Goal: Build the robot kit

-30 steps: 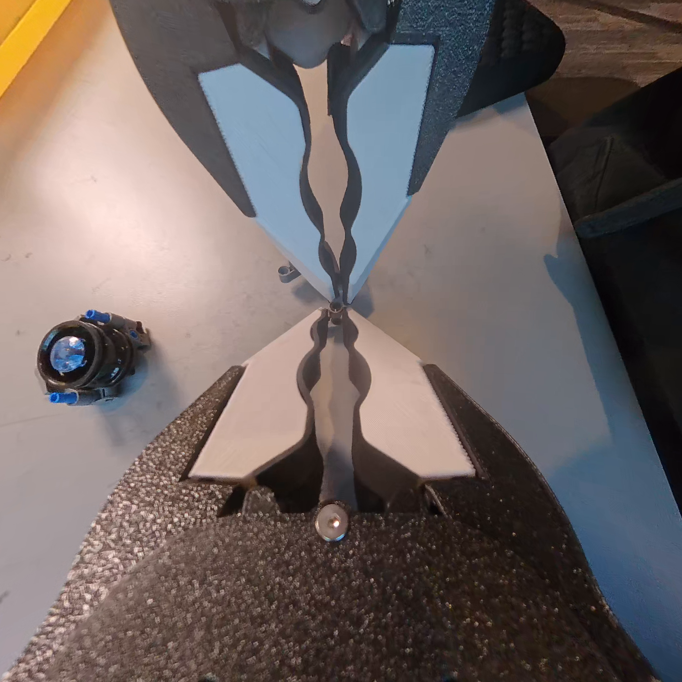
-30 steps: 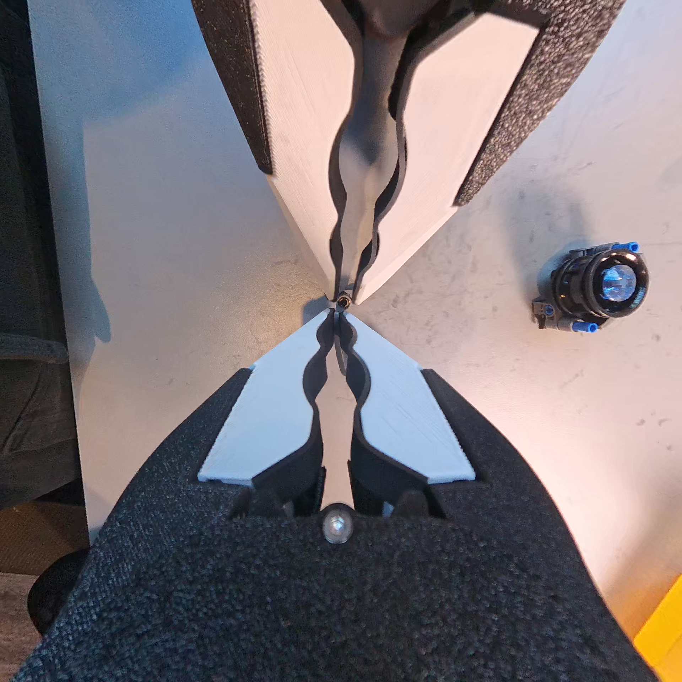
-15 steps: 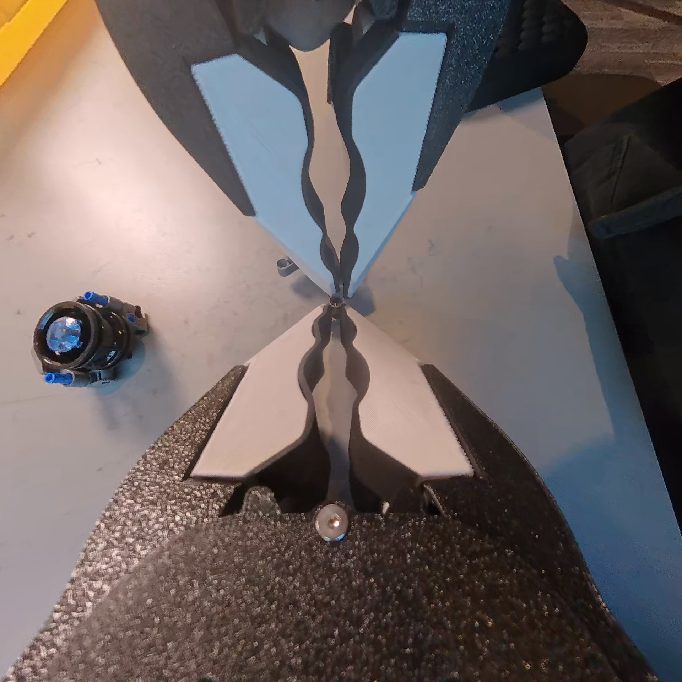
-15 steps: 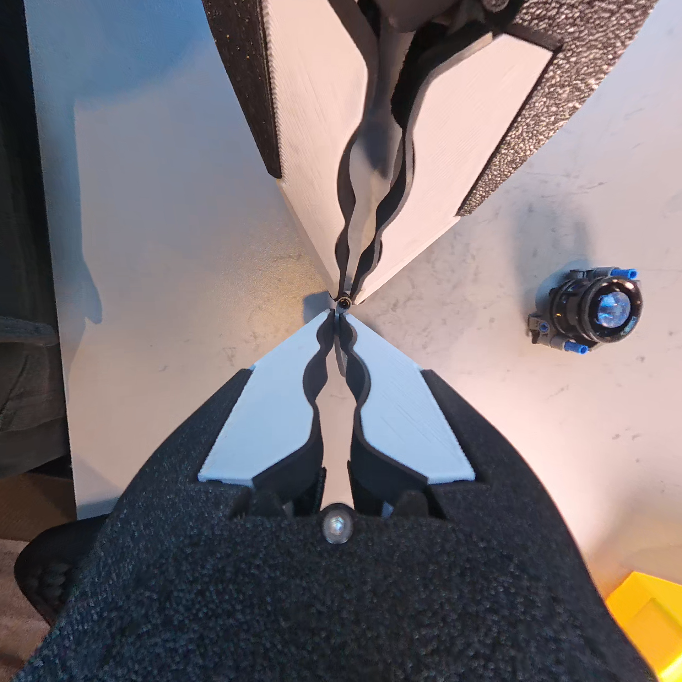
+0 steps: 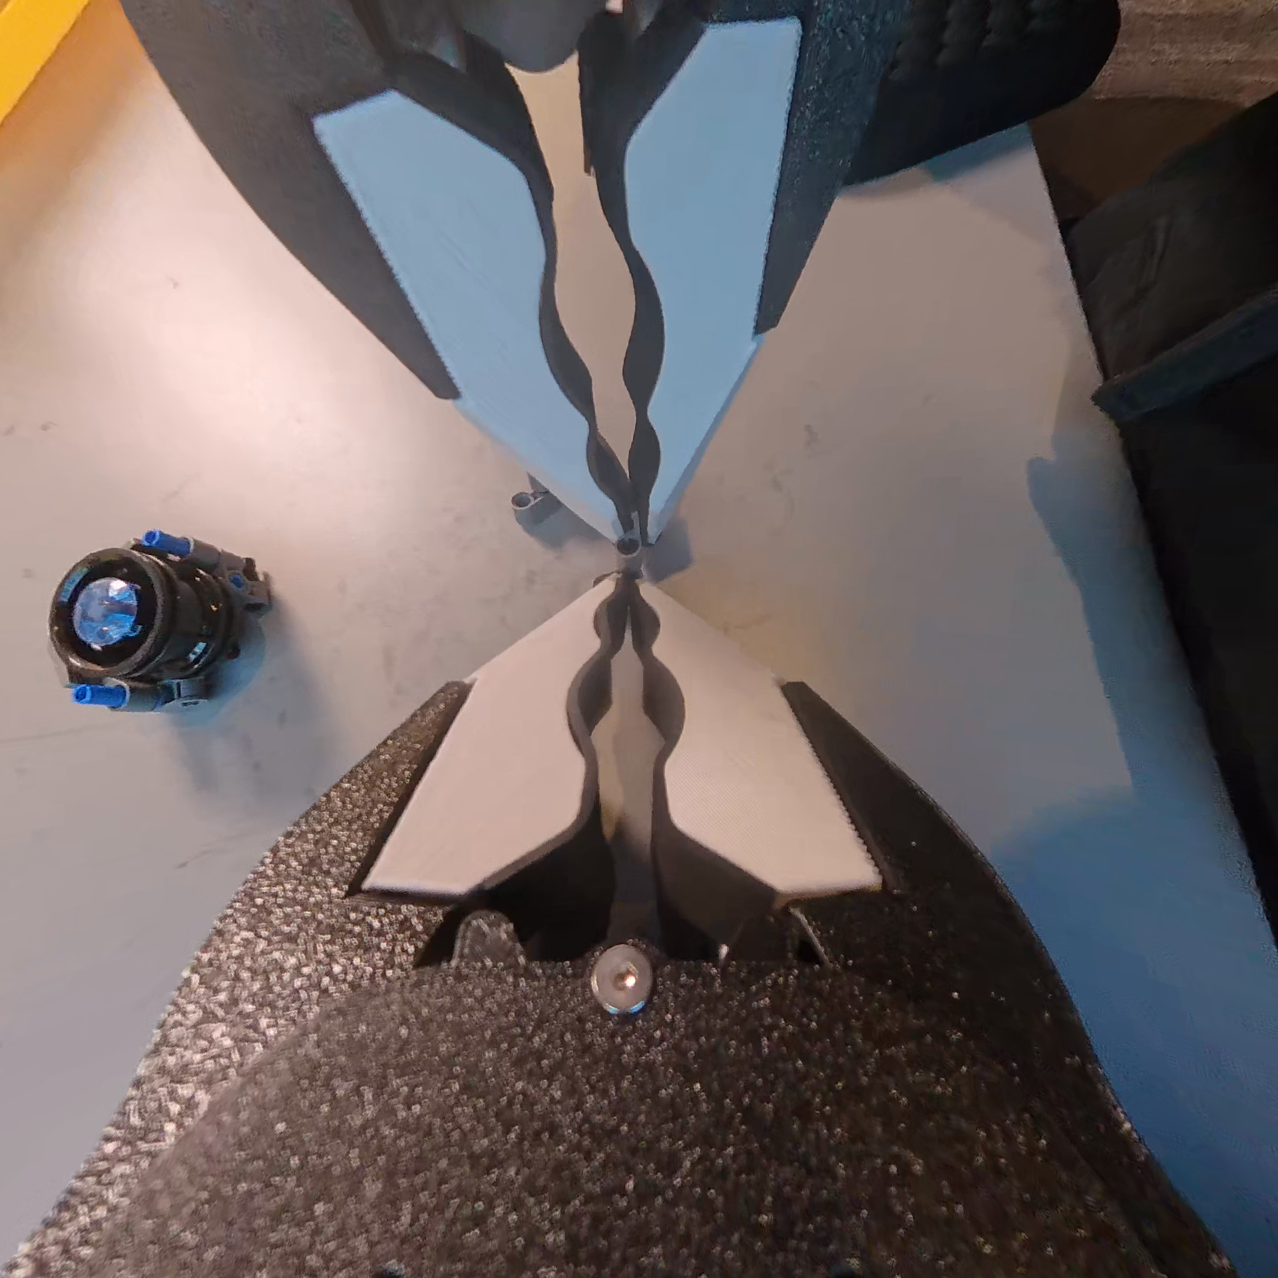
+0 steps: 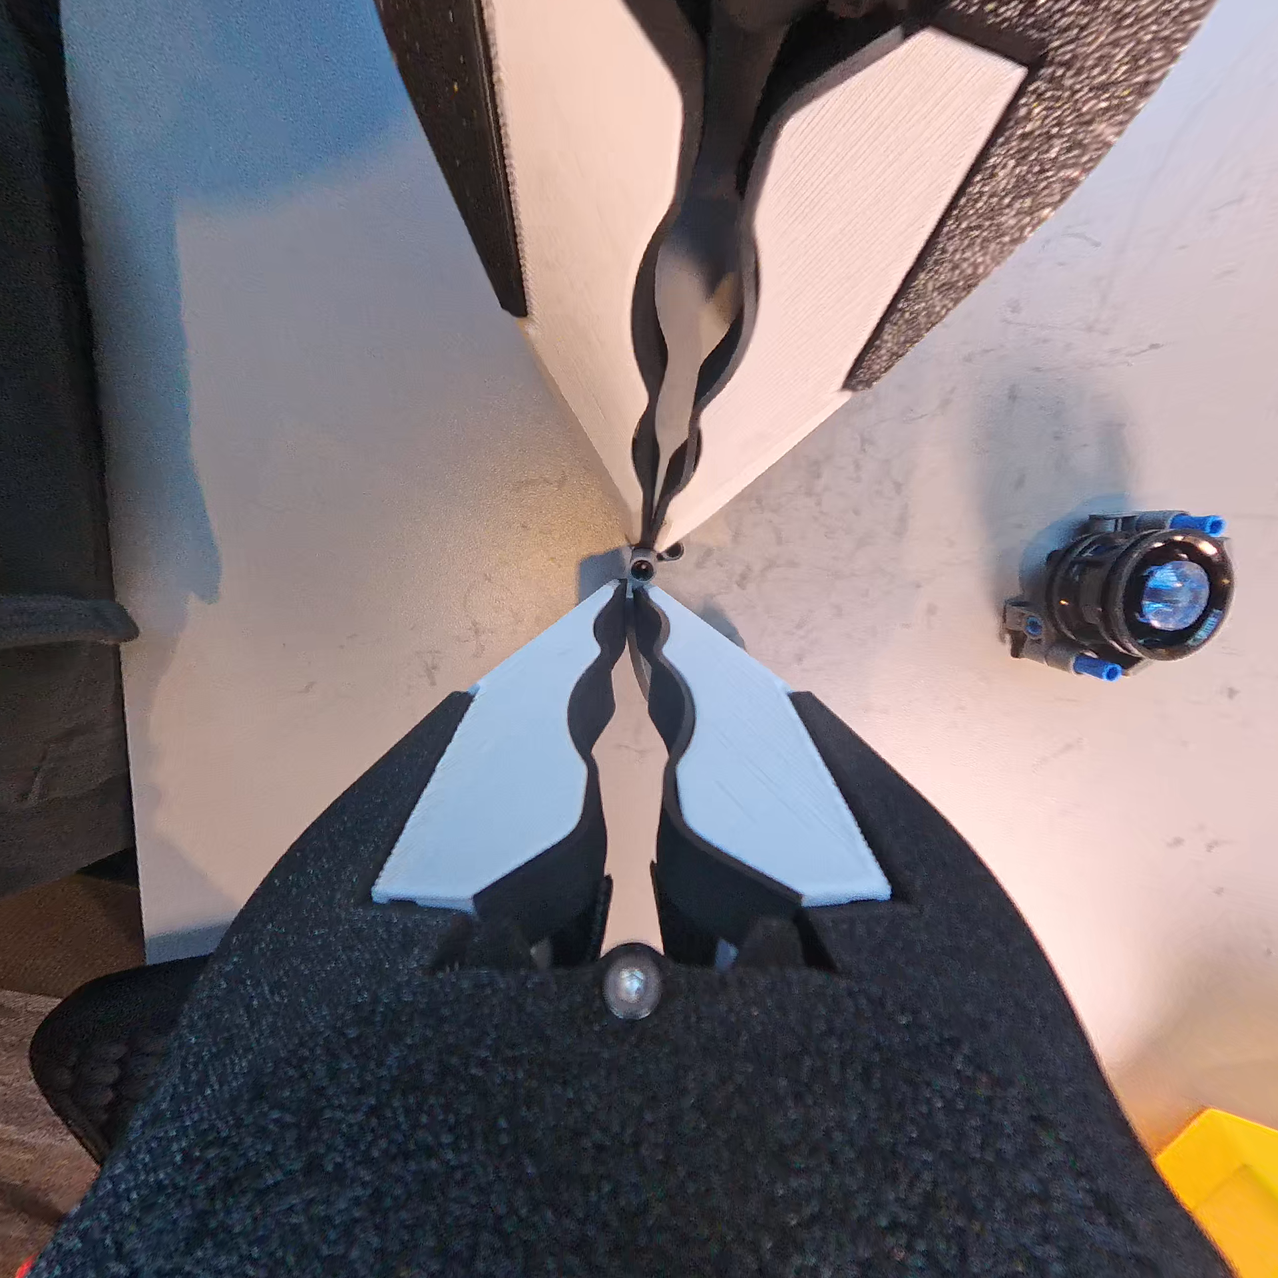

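Note:
My two grippers meet tip to tip over a grey table [image 5: 899,498]. My right gripper [image 6: 633,589] is shut on a small grey connector with a round hole [image 6: 642,566]. It enters the left wrist view from the top [image 5: 633,534], with the connector [image 5: 628,546] at its tips. My left gripper [image 5: 626,586] is shut, with a tiny dark part [image 5: 610,575] sticking out sideways at its tips. It enters the right wrist view from the top [image 6: 650,536], and the part [image 6: 674,551] shows there too. A narrow gap separates the part from the connector.
A black lens-like assembly with blue pins [image 5: 131,622] lies on the table to the side, also in the right wrist view [image 6: 1134,602]. A loose grey connector [image 5: 532,503] lies near the tips. A yellow bin [image 6: 1231,1189] and a black chair [image 5: 1189,346] border the table. My left and right fingertips are right by each other.
The two gripper tips were touching around the grey connector; now they have drawn slightly apart, with the connector staying in the right gripper. Both grippers stay shut.

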Demonstrator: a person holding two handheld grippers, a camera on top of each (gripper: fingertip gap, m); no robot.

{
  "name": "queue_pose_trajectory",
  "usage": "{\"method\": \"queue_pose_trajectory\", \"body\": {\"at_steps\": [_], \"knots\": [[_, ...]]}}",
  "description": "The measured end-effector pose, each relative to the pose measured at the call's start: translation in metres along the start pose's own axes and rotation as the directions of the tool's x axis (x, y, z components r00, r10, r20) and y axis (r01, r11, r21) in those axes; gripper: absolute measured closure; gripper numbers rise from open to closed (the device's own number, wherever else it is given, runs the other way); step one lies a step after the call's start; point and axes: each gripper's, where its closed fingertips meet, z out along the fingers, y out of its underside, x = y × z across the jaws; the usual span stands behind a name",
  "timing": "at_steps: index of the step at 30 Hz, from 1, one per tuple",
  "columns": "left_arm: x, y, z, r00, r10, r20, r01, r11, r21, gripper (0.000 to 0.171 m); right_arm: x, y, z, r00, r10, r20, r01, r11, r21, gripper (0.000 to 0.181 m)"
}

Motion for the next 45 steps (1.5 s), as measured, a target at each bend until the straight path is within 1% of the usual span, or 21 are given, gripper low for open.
{"method": "queue_pose_trajectory", "body": {"at_steps": [1,2,4,6,9,11,15,18,22,29,34,36,38,43,44,45], "knots": [[0.001,-0.003,-0.003,1.0,-0.018,-0.019,0.018,1.0,0.021,0.169,0.0,-0.001,0.0,1.0,0.006,0.002,-0.006,1.0,0.008,0.18],[0.001,-0.007,-0.007,0.999,-0.033,-0.026,0.034,0.998,0.049,0.162,0.0,-0.001,0.0,1.0,0.015,0.005,-0.015,1.0,0.019,0.181],[-0.002,-0.013,-0.011,0.998,-0.065,-0.019,0.067,0.993,0.094,0.16,0.001,-0.001,0.0,1.0,0.024,0.007,-0.025,0.999,0.031,0.18],[-0.002,-0.012,-0.007,0.997,-0.078,-0.017,0.079,0.993,0.084,0.156,0.001,-0.002,0.0,1.0,0.025,0.004,-0.025,0.999,0.031,0.18],[-0.002,-0.014,-0.003,0.999,-0.05,0.011,0.05,0.996,0.07,0.166,0.002,-0.002,0.0,1.0,0.019,-0.001,-0.019,1.0,0.024,0.18],[-0.003,-0.013,-0.003,0.999,-0.048,0.018,0.046,0.997,0.064,0.166,0.002,-0.002,0.0,1.0,0.018,-0.005,-0.018,1.0,0.025,0.18],[-0.004,-0.011,-0.004,0.998,0.002,0.066,-0.006,0.998,0.057,0.171,0.0,-0.004,0.0,1.0,0.02,-0.006,-0.019,0.999,0.05,0.18],[-0.001,-0.01,-0.005,0.996,0.035,0.079,-0.039,0.998,0.052,0.171,-0.002,-0.005,0.001,1.0,0.019,-0.013,-0.018,0.997,0.07,0.18],[-0.001,-0.01,-0.005,0.996,0.047,0.073,-0.051,0.997,0.061,0.171,-0.003,-0.005,0.001,1.0,0.004,-0.014,-0.003,0.999,0.052,0.18],[0.002,-0.008,-0.006,0.975,0.158,0.154,-0.168,0.984,0.053,0.171,-0.005,-0.006,0.001,1.0,-0.028,-0.005,0.028,0.999,-0.016,0.18],[0.002,-0.008,-0.006,0.941,0.265,0.211,-0.277,0.961,0.028,0.171,-0.005,-0.006,0.001,1.0,-0.026,0.004,0.026,0.999,-0.037,0.18],[0.001,-0.008,-0.006,0.932,0.289,0.22,-0.301,0.953,0.023,0.171,-0.005,-0.006,0.001,1.0,-0.024,0.014,0.024,0.999,-0.042,0.18],[0.001,-0.008,-0.006,0.935,0.284,0.214,-0.297,0.955,0.028,0.171,-0.005,-0.006,0.001,0.999,-0.028,0.017,0.028,0.999,-0.045,0.18],[0.002,-0.008,-0.006,0.941,0.265,0.21,-0.28,0.959,0.041,0.171,-0.005,-0.008,0.001,1.0,-0.017,-0.005,0.017,0.999,0.035,0.179],[0.002,-0.008,-0.006,0.94,0.268,0.212,-0.283,0.958,0.041,0.171,-0.005,-0.008,0.001,1.0,-0.009,-0.013,0.009,0.998,0.055,0.178],[0.002,-0.008,-0.007,0.939,0.269,0.212,-0.284,0.958,0.041,0.171,-0.004,-0.008,0.0,1.0,0.001,-0.026,0.001,0.997,0.078,0.173]]}}
